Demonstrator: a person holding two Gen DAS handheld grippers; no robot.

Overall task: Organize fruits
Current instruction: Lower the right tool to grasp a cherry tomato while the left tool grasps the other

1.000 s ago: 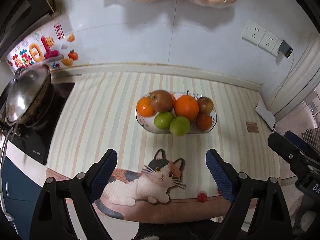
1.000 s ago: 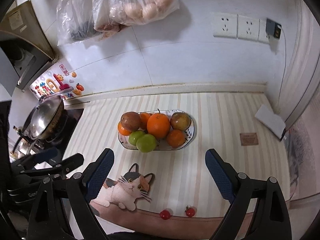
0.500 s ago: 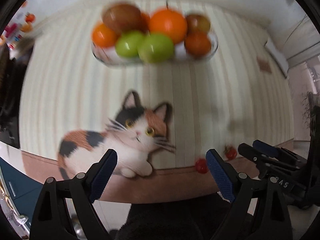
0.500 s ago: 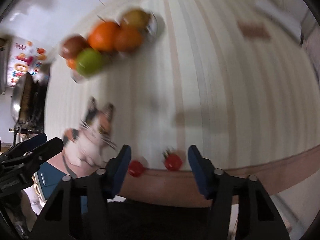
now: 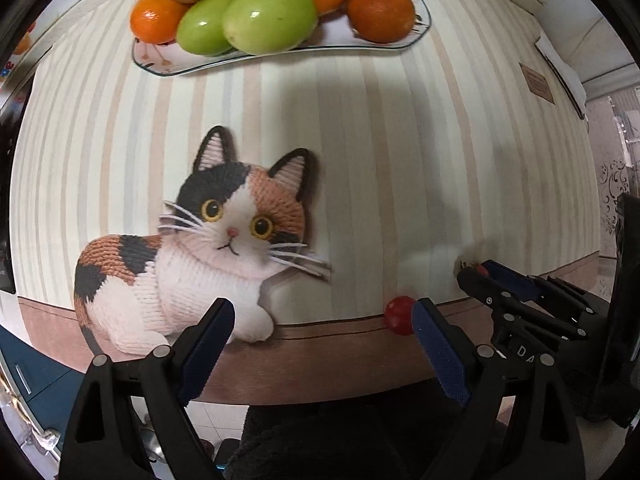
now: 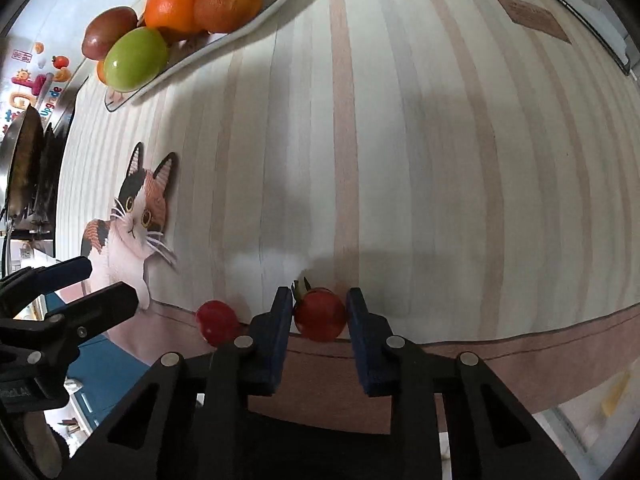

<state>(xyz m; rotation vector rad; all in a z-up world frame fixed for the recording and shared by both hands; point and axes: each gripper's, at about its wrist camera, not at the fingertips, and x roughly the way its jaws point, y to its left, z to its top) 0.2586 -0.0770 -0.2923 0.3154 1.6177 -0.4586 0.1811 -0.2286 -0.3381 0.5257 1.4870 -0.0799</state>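
Observation:
Two red cherry tomatoes lie at the mat's front edge. In the right wrist view my right gripper (image 6: 319,308) has its blue pads on both sides of the stemmed tomato (image 6: 320,314), closed around it. The second tomato (image 6: 216,322) lies just to its left. In the left wrist view my left gripper (image 5: 322,328) is open and empty, with the second tomato (image 5: 399,314) beside its right finger (image 5: 438,354). The right gripper (image 5: 486,276) shows there at the right. The fruit plate (image 5: 280,56) holds oranges, green fruits and apples at the back.
A striped mat (image 6: 400,140) with a printed calico cat (image 5: 208,248) covers the counter. A wok (image 6: 24,160) sits on the stove at far left. A white cloth (image 6: 580,12) lies at the back right.
Both grippers dropped toward the front of the mat. The right gripper's jaws narrowed from wide open and closed around the stemmed tomato. The left gripper stayed open.

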